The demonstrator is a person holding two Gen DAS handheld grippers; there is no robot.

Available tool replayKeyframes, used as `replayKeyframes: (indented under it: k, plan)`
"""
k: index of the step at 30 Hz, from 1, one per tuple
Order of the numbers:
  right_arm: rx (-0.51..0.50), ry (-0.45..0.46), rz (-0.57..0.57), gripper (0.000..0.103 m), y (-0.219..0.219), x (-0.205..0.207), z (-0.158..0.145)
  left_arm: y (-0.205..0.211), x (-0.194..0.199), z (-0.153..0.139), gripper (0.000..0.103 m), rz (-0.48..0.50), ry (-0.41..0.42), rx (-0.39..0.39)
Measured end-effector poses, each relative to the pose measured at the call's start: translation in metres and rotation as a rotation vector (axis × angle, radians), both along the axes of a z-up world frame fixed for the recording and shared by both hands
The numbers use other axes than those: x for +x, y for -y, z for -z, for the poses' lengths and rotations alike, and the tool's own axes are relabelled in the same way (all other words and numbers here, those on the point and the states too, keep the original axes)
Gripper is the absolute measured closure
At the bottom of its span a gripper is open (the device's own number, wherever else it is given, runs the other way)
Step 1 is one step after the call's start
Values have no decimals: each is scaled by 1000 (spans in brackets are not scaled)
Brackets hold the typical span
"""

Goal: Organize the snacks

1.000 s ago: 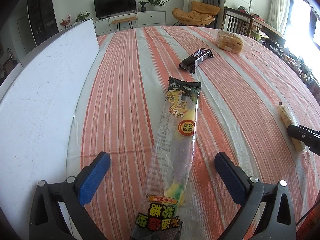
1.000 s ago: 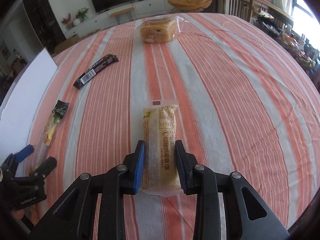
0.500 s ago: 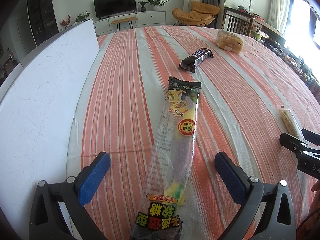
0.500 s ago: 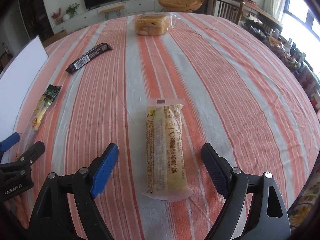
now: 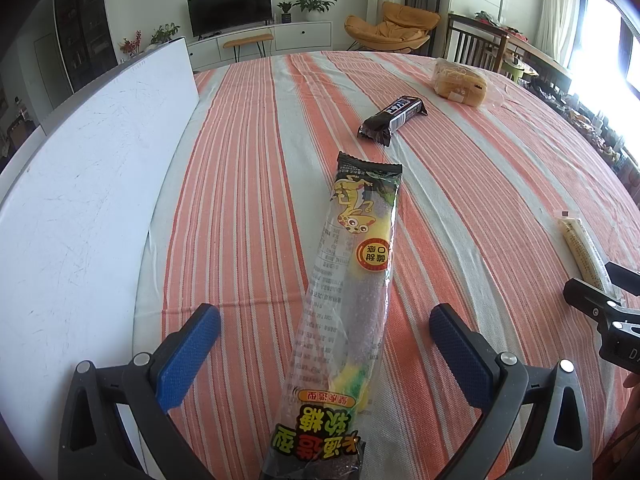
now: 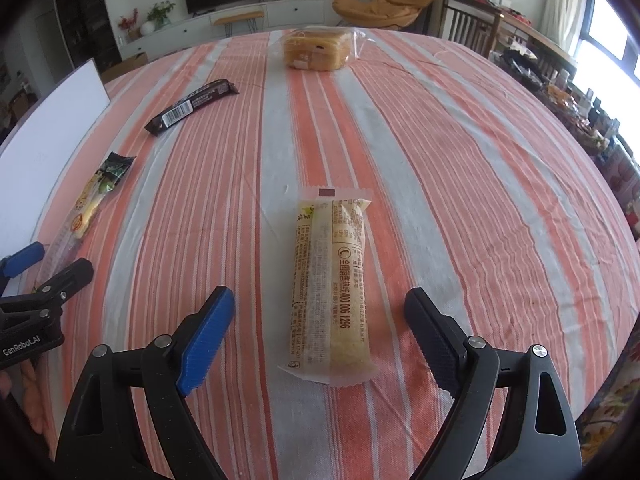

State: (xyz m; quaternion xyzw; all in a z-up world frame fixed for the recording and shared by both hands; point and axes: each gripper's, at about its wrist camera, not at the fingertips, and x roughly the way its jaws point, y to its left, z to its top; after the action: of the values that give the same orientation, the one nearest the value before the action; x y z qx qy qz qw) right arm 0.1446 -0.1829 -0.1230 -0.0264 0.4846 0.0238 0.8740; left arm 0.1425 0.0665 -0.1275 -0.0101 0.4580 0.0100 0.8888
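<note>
Right claw (image 6: 320, 320) has just been opening, jaws now wide and clear either side of the pale yellow plastic-wrapped snack bar (image 6: 330, 284) lying on the orange-striped cloth surface (image 6: 460, 200); left claw (image 5: 324, 344) gapes wide around the long clear gummy-candy packet (image 5: 352, 292), not gripping.

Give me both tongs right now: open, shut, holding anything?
Left tongs: open, straddling the long gummy candy packet, pads clear of it.
Right tongs: open, just released; the yellow cake packet lies between the pads, untouched.
</note>
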Motion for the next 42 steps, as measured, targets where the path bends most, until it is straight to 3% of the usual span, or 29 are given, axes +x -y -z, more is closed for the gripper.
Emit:
replayKeyframes:
  k: [9,42]
  plan:
    - [2,-13,20,9,-2,4,0,0,0,0,0,0,0,0]
    - [4,-10,19,9,-3,5,1,0,0,1,0,0,1,0]
